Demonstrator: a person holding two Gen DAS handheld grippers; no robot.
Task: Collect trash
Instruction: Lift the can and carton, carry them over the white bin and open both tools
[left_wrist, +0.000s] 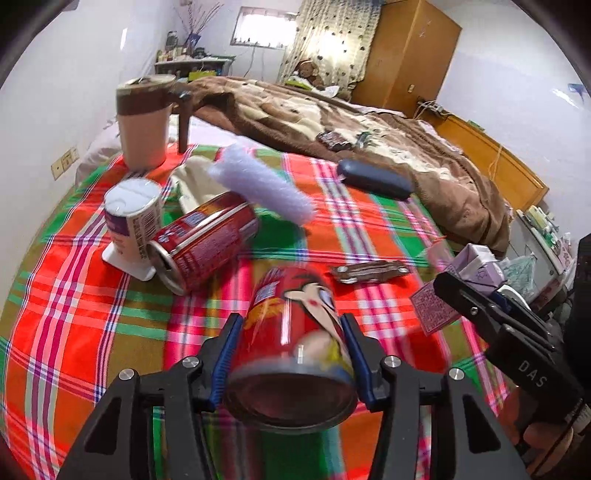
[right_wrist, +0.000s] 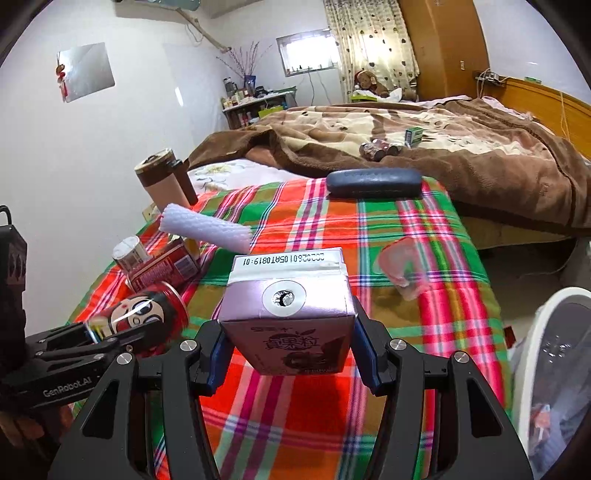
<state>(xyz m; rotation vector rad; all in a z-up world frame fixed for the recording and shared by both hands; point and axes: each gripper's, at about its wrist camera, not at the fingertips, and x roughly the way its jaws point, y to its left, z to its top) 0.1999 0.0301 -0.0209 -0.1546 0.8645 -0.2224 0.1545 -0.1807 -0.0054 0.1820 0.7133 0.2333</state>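
Note:
My left gripper (left_wrist: 290, 325) is shut on a red drink can with a cartoon face (left_wrist: 295, 314), its blue pads against both sides, the can's base toward the camera. The right wrist view shows that can (right_wrist: 147, 314) tilted above the plaid cloth (right_wrist: 314, 406) in the left gripper (right_wrist: 122, 332). My right gripper (right_wrist: 288, 332) is shut on a purple drink carton (right_wrist: 288, 317) held upright, straw hole on top. In the left wrist view, the carton (left_wrist: 476, 264) and right gripper (left_wrist: 454, 286) sit at the right edge.
On the cloth lie a red can on its side (left_wrist: 203, 240), a white pot (left_wrist: 133, 218), a foam net sleeve (left_wrist: 258, 184), a brown wrapper (left_wrist: 369, 273), a clear plastic cup (right_wrist: 402, 269), a dark case (right_wrist: 373, 182) and a tumbler (left_wrist: 144, 122). A white lined bin (right_wrist: 535, 332) stands right.

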